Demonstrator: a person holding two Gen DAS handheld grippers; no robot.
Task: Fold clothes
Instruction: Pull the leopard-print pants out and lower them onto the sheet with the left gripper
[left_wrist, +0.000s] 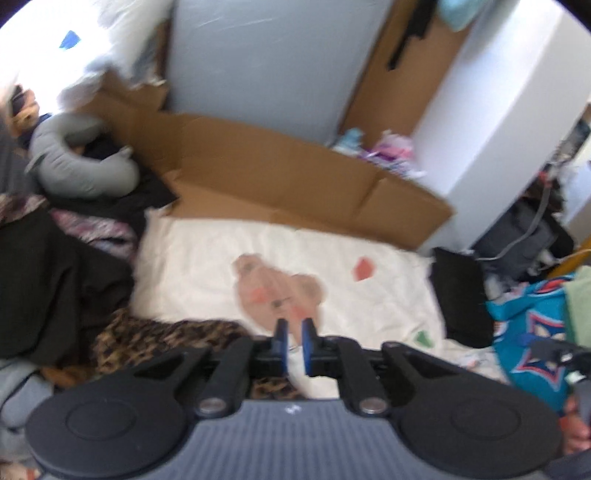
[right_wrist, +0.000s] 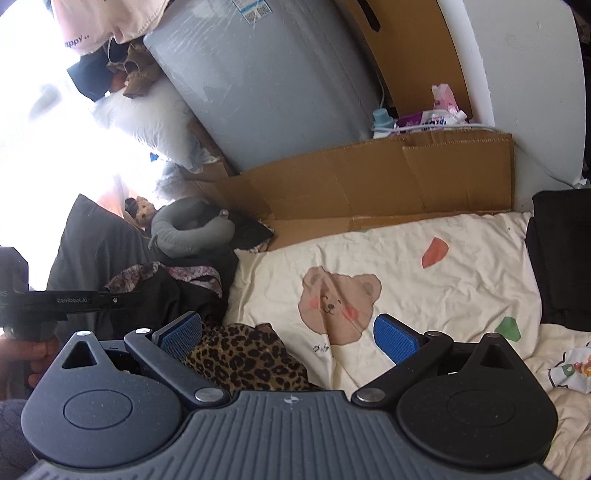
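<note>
Clothes lie heaped along the left side of a cream sheet (right_wrist: 424, 280) printed with a brown bear face (right_wrist: 338, 301). The biggest thing behind is a grey plastic-wrapped slab (right_wrist: 266, 85) leaning upright, with flattened brown cardboard (right_wrist: 369, 181) propped along its base and touching the far edge of the sheet. A dark pile of clothes (left_wrist: 48, 280) sits to the left of the sheet, with a floral patterned piece (right_wrist: 184, 275) among it. A folded black garment (right_wrist: 561, 258) rests at the sheet's right edge. A grey neck pillow (right_wrist: 192, 230) curls on the pile near the cardboard. A leopard-print garment (right_wrist: 251, 360) lies crumpled at the sheet's near left corner, just in front of both tools. A teal patterned cloth (left_wrist: 532, 332) shows at the right in the left wrist view.

The right gripper (right_wrist: 291, 336) has its blue-padded fingers spread wide, with the leopard-print garment and the sheet showing between them; it grips nothing. The left gripper (left_wrist: 294, 343) has its fingers drawn close, a narrow gap between the pads; that view is blurred, and I cannot tell whether cloth is pinched there.
</note>
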